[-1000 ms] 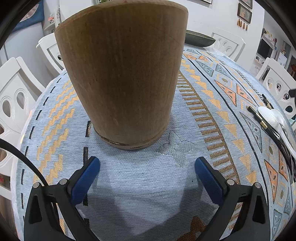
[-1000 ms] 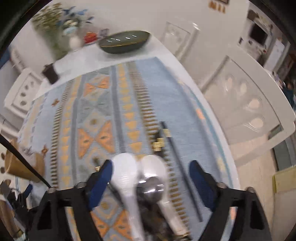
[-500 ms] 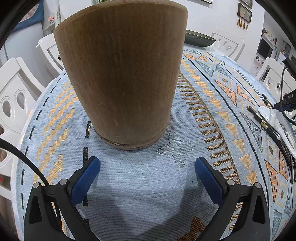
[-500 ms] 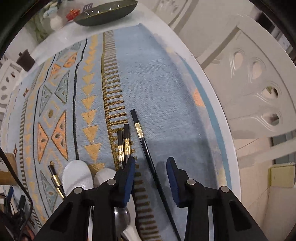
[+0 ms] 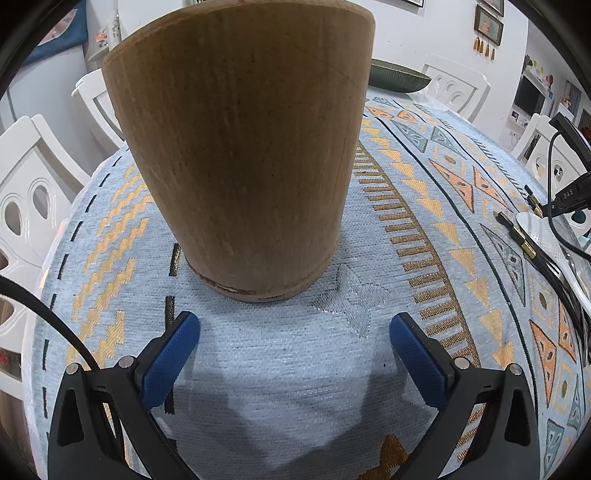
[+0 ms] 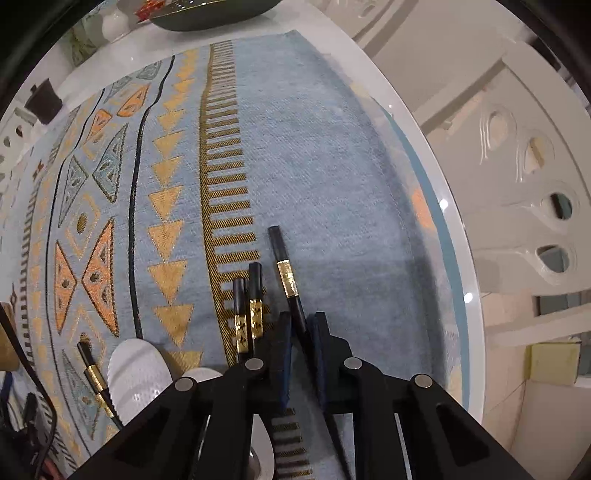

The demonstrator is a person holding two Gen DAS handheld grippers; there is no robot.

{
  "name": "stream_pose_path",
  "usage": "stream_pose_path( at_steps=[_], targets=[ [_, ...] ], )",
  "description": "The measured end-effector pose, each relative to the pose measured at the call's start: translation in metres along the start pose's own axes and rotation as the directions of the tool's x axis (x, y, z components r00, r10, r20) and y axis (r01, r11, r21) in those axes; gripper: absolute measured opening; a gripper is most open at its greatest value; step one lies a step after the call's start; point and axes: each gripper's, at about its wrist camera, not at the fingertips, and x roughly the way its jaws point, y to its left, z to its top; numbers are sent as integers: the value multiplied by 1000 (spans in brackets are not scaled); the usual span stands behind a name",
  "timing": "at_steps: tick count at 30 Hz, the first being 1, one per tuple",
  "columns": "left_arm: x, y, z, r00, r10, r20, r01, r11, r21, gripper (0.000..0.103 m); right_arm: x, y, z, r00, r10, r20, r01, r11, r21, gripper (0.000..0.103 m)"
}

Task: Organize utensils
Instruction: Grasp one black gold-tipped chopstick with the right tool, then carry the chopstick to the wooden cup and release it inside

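Note:
A tall wooden utensil holder (image 5: 243, 147) stands upright on the patterned tablecloth (image 5: 295, 387), just beyond my left gripper (image 5: 295, 332), which is open and holds nothing. My right gripper (image 6: 301, 321) points steeply down; its jaws have just been closing and now pinch a black chopstick with a gold band (image 6: 284, 266) that lies on the cloth. Two more banded chopsticks (image 6: 251, 295) lie side by side just left of it. Further left lie a white spoon (image 6: 135, 373) and another chopstick (image 6: 92, 373). In the left wrist view the same chopsticks (image 5: 517, 232) show at the far right.
The table's white rim (image 6: 461, 258) curves close to the right of the held chopstick, with a white chair (image 6: 535, 184) beyond it. A dark bowl (image 6: 214, 11) and a small dark pot (image 6: 44, 99) sit at the far end. White chairs (image 5: 26, 192) flank the holder's side.
The right gripper came down and to the right, off the spoons and over the lone chopstick, and its jaws went from wide apart to shut on it. The left gripper has stayed put.

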Motion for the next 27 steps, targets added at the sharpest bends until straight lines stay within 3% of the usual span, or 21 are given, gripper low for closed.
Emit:
stream_pose_path(
  at_steps=[5,13,22,27],
  targets=[
    [0,1,-1,1000,-1,1,1,1000,0,103,-19,2,11,999,10,48,-9,1000,-5,6],
    [0,1,-1,1000,-1,1,1,1000,0,103,-103,-1,10,974,2,227,-10,999,34,6],
    [-5,8,-2,1000,-25,17,25,999,-23,102,-177,16,-36,922,4,386,-8,1000,8,6],
    [-24,26,11,989,-21,148,35,995,-97,102,-216,30,-43,881,24,473,-18,1000,-17,6]
  ],
)
